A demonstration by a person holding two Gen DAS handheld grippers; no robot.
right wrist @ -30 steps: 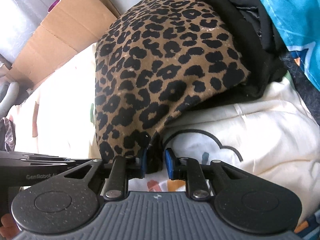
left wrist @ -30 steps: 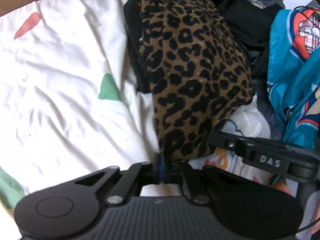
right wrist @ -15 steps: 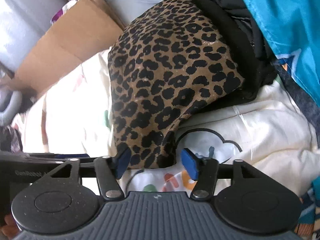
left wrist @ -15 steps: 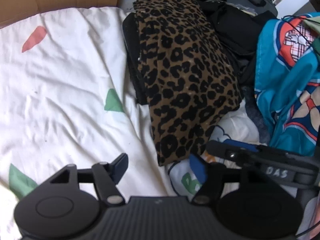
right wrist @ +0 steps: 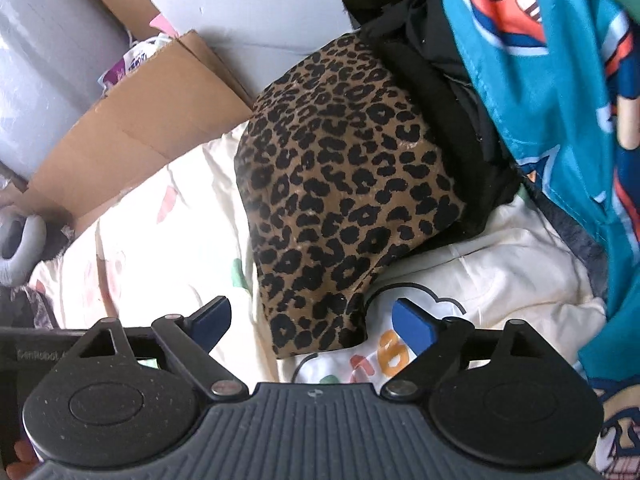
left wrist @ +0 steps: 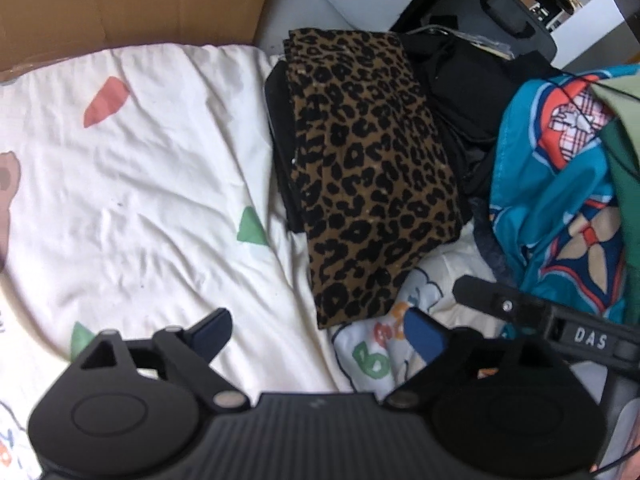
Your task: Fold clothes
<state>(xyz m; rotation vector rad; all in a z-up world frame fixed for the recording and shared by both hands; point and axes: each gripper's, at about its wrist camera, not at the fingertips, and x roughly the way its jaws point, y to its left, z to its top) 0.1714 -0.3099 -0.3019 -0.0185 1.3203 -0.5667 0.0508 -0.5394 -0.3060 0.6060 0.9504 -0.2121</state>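
A folded leopard-print garment (left wrist: 368,176) lies on a white printed sheet (left wrist: 140,184), partly on top of folded black clothes (left wrist: 280,128). My left gripper (left wrist: 320,330) hovers above its near end, jaws still opening, with nothing pressed between the blue pads. In the right wrist view the same leopard-print garment (right wrist: 344,208) lies flat, and my right gripper (right wrist: 314,322) stands over its near corner, jaws opening wide and clear of the cloth. The right gripper's black arm (left wrist: 560,320) shows at the lower right of the left wrist view.
A heap of black clothes (left wrist: 472,92) and a teal cartoon-print garment (left wrist: 560,200) lie to the right. A cardboard box (right wrist: 132,132) stands at the far left edge of the sheet. A black bag (left wrist: 500,4) sits behind the pile.
Both grippers let go of the leopard garment's near edge, spread their jaws wide and rose away from it. The garment now lies flat on the sheet.
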